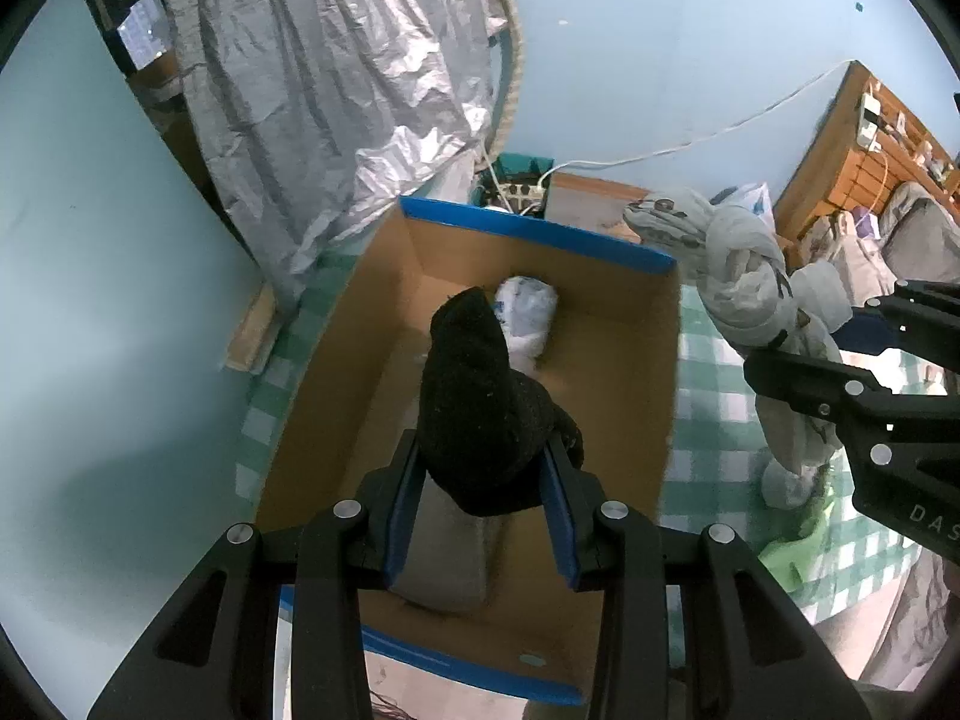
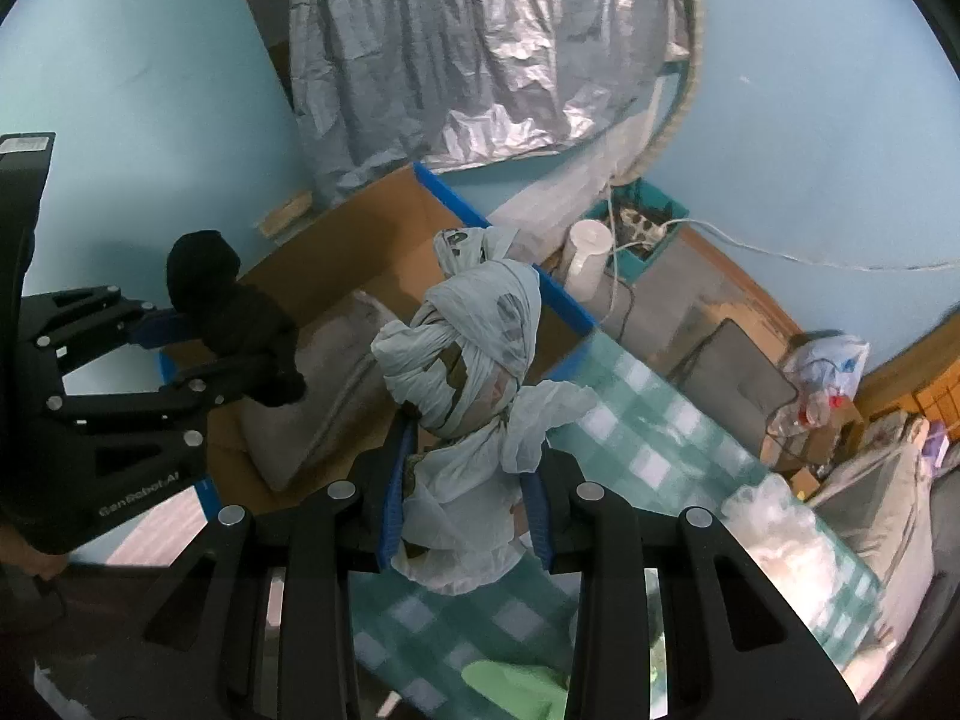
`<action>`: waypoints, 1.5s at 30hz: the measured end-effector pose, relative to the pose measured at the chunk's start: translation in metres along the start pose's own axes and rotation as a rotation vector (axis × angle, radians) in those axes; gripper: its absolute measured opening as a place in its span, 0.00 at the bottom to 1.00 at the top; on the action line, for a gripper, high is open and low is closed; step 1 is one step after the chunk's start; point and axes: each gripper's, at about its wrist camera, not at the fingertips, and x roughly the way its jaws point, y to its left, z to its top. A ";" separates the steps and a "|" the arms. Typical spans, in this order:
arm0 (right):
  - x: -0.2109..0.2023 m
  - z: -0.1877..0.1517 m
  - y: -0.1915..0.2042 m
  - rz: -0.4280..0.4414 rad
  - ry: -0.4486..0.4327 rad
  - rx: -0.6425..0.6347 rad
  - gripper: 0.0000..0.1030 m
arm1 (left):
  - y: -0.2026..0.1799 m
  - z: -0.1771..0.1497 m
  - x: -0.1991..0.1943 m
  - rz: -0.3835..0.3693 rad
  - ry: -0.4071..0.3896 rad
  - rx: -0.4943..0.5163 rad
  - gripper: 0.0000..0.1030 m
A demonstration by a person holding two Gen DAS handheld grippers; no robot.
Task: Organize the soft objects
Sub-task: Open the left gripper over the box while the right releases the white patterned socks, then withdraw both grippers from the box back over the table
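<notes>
My left gripper [image 1: 485,465] is shut on a black knitted sock [image 1: 480,402] and holds it above an open cardboard box [image 1: 354,396] with blue edges. A white rolled bundle [image 1: 528,321] and a grey folded cloth [image 1: 447,558] lie inside the box. My right gripper [image 2: 471,462] is shut on a knotted white patterned cloth [image 2: 474,354], held above the checked tablecloth just right of the box; the cloth also shows in the left wrist view [image 1: 738,282]. The left gripper [image 2: 174,348] with the sock [image 2: 234,306] shows in the right wrist view.
The box sits on a green-and-white checked tablecloth [image 2: 648,438]. A silver crinkled cover [image 1: 336,90] hangs behind it. A teal bin with a power strip [image 2: 645,228] and a white jug [image 2: 588,252] stand by the blue wall. A green item [image 2: 510,684] lies near the table's front.
</notes>
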 end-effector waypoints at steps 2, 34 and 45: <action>0.005 0.006 0.004 0.005 0.004 -0.004 0.32 | 0.006 0.002 0.003 0.006 0.003 -0.002 0.37; 0.076 0.056 0.040 0.018 0.116 -0.013 0.42 | 0.056 0.007 0.062 0.053 0.108 0.000 0.41; 0.076 0.052 0.034 -0.016 0.121 -0.009 0.70 | 0.051 0.007 0.058 0.048 0.113 -0.001 0.63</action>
